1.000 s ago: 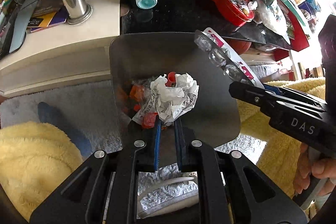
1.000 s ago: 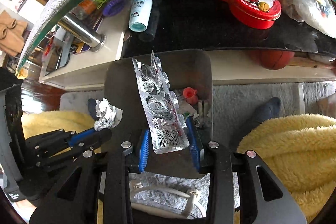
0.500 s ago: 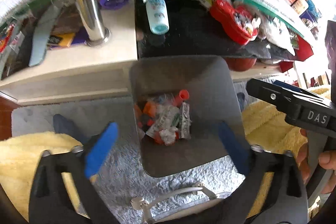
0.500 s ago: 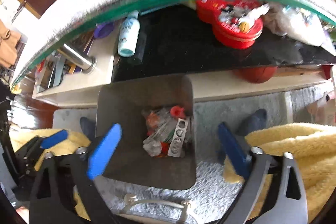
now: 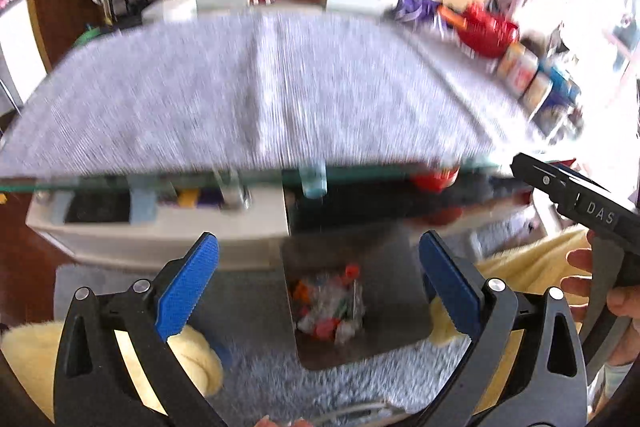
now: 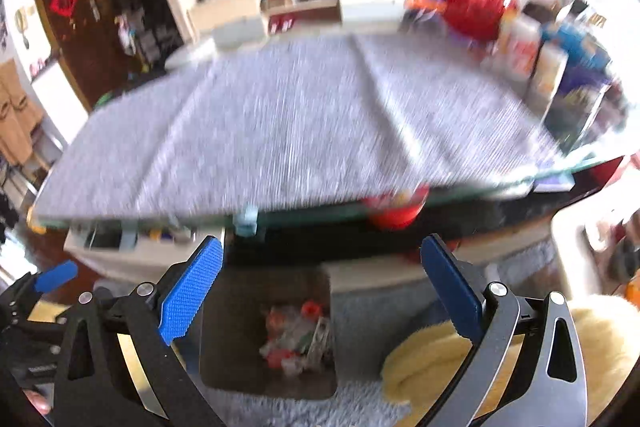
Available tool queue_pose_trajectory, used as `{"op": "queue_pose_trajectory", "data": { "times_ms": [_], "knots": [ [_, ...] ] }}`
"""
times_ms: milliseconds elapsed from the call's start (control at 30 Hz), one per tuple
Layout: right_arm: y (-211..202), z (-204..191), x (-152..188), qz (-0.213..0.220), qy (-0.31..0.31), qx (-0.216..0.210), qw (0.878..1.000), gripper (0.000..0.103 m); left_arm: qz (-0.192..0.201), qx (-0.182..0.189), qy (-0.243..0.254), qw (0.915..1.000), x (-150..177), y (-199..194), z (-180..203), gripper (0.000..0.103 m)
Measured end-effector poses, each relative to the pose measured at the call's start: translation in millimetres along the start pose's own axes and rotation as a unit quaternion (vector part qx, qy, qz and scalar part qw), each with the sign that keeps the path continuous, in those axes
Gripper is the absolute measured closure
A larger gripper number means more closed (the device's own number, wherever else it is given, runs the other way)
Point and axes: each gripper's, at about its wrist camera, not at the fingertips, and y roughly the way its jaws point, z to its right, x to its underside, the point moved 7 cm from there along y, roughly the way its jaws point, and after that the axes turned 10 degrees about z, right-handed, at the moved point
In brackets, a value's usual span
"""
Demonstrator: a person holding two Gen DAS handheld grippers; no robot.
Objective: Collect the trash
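Both tools spread wide, holding nothing: left tool (image 5: pixel 318 281), right tool (image 6: pixel 320 285). Trash (image 5: pixel 330 303) lies in the dark bin (image 5: pixel 384 343) on the grey floor rug, below the blurred grey-clothed table (image 5: pixel 256 99) edge.

Both grippers are hovering above the bin (image 5: pixel 352 307), the left gripper (image 5: pixel 316 283) and right gripper (image 6: pixel 320 287) gaping wide, gripping nothing.

Left gripper (image 5: pixel 318 283) and right gripper (image 6: pixel 320 287): black angular frames with triangular cut-outs, silver round screws and blue textured finger pads (image 5: pixel 188 287). One black housing carries white "DAS" lettering. Bare skin shows on the gripping hand (image 5: pixel 600 287).
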Motion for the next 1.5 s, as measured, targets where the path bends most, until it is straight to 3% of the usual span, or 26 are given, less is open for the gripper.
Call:
{"op": "queue_pose_trajectory", "data": {
  "times_ms": [233,567,900,1500],
  "knots": [
    [-43,-3,-37,0.06,-0.024,-0.004,0.998,0.003,0.058,0.014,0.006,0.9982,-45,-44,12,0.008],
    [-74,-7,-48,0.085,-0.03,0.012,0.996,0.003,0.111,-0.004,0.028,0.9934,-66,-72,26,0.008],
    [-93,-18,-54,0.113,-0.045,0.013,0.992,0.003,0.141,-0.04,0.04,0.9883,-73,-91,22,0.008],
    [-97,-32,-54,0.12,-0.054,0.006,0.991,0.003,0.158,-0.042,0.023,0.9863,-78,-105,12,0.008]
  ]
}}
